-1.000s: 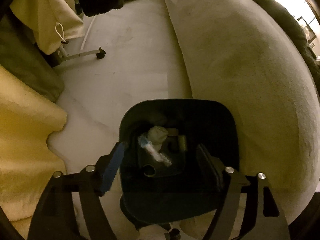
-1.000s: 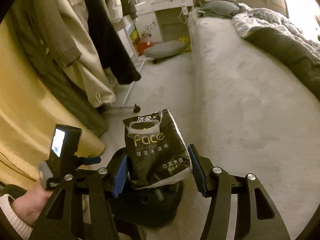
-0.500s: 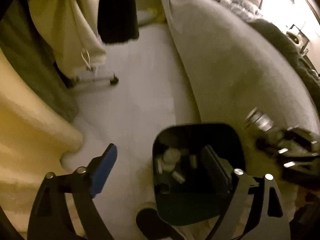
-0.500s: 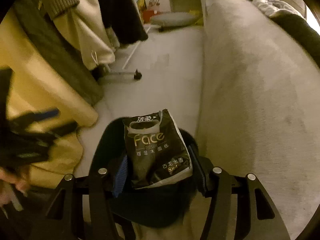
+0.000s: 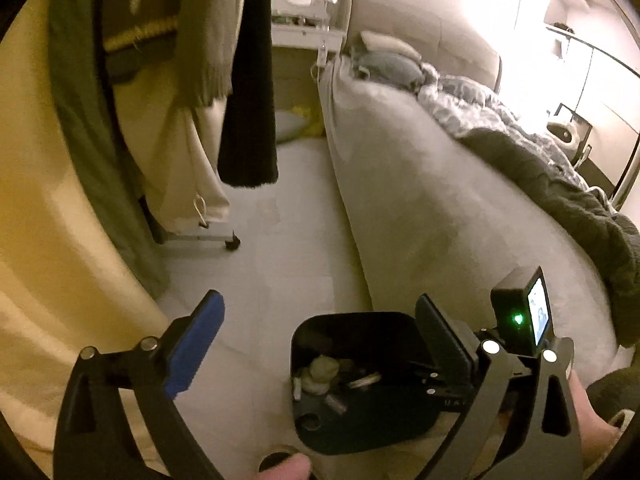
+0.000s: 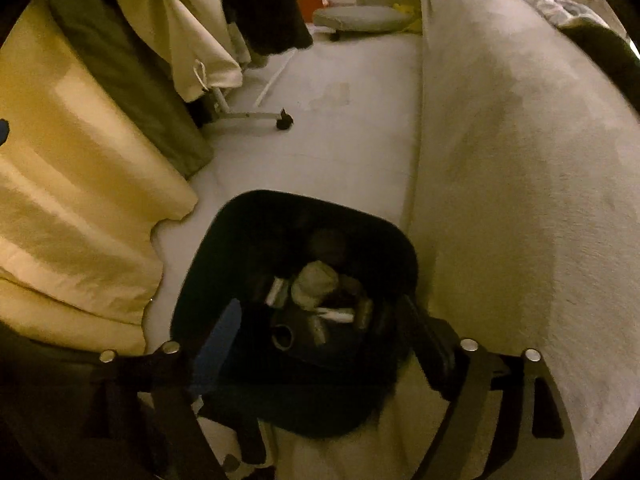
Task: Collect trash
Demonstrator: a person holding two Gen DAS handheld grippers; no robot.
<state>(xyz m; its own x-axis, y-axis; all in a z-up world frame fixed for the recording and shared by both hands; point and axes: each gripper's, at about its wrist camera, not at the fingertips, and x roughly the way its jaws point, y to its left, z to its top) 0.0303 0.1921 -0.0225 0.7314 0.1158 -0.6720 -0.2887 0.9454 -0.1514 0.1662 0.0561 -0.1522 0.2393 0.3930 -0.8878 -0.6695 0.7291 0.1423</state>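
Showing the right wrist view first: a dark bin (image 6: 296,264) with rounded corners stands on the pale floor (image 6: 340,128) at lower centre of the frame, close against the bed (image 6: 520,184) on its right and near yellow bedding (image 6: 72,200) at left. Its walls are dark and nearly featureless in the dim light. Inside lies the trash (image 6: 316,284): a crumpled pale wad at the middle, with several small pale tubes and wrappers around it; finer detail is too dark to read. The right gripper (image 6: 320,320) hangs over the bin's mouth, jaws opening and apart, nothing between the pads. In the left wrist view the bin (image 5: 360,320) sits at lower centre-right, the same pale scraps visible within. The left gripper (image 5: 320,336) has its jaws spread wide and opening, empty, its blue pad over bare floor at lower left. Hanging clothes (image 5: 200,60) fill the upper left.
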